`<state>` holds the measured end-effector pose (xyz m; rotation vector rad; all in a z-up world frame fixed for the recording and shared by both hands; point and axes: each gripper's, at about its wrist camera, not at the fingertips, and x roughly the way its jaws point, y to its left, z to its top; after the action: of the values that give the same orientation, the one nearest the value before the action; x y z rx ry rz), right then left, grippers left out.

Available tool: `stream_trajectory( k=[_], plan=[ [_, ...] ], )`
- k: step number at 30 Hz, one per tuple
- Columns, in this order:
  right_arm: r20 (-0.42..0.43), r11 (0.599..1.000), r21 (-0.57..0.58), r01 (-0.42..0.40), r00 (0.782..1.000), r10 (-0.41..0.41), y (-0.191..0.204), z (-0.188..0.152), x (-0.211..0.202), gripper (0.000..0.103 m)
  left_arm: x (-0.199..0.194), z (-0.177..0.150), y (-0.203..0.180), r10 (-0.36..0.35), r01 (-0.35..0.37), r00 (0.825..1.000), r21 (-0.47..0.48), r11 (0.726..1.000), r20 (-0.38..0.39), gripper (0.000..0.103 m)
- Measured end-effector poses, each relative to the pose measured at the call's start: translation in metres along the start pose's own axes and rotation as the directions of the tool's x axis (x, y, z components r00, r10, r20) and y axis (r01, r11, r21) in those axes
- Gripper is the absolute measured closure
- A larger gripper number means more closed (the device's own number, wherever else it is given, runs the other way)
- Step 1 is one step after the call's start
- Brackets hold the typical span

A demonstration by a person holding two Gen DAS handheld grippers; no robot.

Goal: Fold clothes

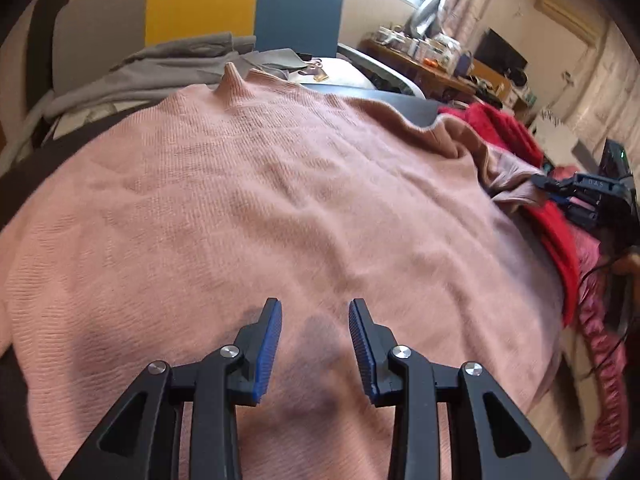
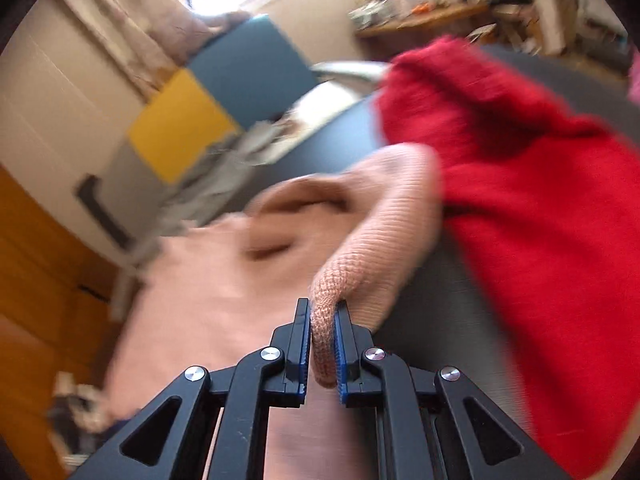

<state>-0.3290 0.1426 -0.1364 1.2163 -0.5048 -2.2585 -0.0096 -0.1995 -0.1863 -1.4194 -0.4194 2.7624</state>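
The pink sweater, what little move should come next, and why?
Probably the right gripper should carry the sleeve it is pinching across onto the flat body of the pink sweater. That gripper is shut on the knit sleeve, which arches up off the dark table beside the red sweater. The left gripper is open above the spread fabric, holding nothing.

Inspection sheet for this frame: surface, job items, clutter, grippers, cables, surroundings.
Surface: dark tabletop, mostly covered.
Job's things: pink sweater spread flat; red sweater beside it; grey garment behind.
Clutter: small items near the far edge, unclear.
Grippers: left gripper open over the pink sweater; right gripper shut on its sleeve.
Cables: black cable at right.
Surroundings: colour-block chair, cluttered desk, window.
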Motion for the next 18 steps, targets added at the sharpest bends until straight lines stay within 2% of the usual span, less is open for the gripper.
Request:
stream_trajectory(
  k=[2, 7, 8, 10, 11, 12, 14, 16, 18],
  plan=[
    [-0.021, 0.996, 0.015, -0.083, 0.996, 0.083, 0.020, -0.003, 0.017, 0.092, -0.001, 0.004, -0.002, -0.008, 0.008, 1.000, 0.003, 1.000, 0.006, 0.068],
    [-0.131, 0.990, -0.082, -0.118, 0.986, 0.107, 0.074, -0.030, 0.069, 0.090, -0.006, 0.010, -0.004, -0.077, 0.077, 0.997, 0.001, 0.997, 0.007, 0.068],
    [-0.149, 0.987, -0.077, -0.140, 0.981, 0.128, 0.077, -0.036, 0.074, 0.087, -0.008, 0.013, -0.005, -0.075, 0.074, 0.997, 0.010, 0.997, 0.013, 0.067],
    [-0.152, 0.983, -0.018, -0.183, 0.972, 0.179, 0.067, -0.049, 0.072, 0.087, -0.008, 0.019, -0.011, -0.081, 0.080, 0.997, 0.032, 0.996, 0.017, 0.067],
    [-0.152, 0.979, 0.012, -0.205, 0.967, 0.204, 0.062, -0.056, 0.071, 0.076, -0.008, 0.024, -0.015, -0.091, 0.090, 0.996, 0.047, 0.995, 0.014, 0.067],
    [-0.152, 0.973, 0.041, -0.225, 0.962, 0.229, 0.057, -0.062, 0.070, 0.055, -0.007, 0.028, -0.019, -0.101, 0.100, 0.995, 0.063, 0.993, 0.011, 0.067],
    [-0.148, 0.959, 0.100, -0.266, 0.949, 0.279, 0.048, -0.075, 0.068, 0.040, -0.003, 0.037, -0.032, -0.127, 0.126, 0.992, 0.108, 0.986, 0.005, 0.066],
    [-0.142, 0.950, 0.131, -0.283, 0.943, 0.300, 0.038, -0.087, 0.060, 0.040, 0.007, 0.045, -0.046, -0.145, 0.147, 0.989, 0.149, 0.978, -0.022, 0.066],
    [-0.135, 0.965, 0.093, -0.244, 0.957, 0.255, 0.032, -0.094, 0.047, 0.043, 0.018, 0.053, -0.068, -0.109, 0.111, 0.994, 0.226, 0.968, -0.022, 0.066]
  ],
)
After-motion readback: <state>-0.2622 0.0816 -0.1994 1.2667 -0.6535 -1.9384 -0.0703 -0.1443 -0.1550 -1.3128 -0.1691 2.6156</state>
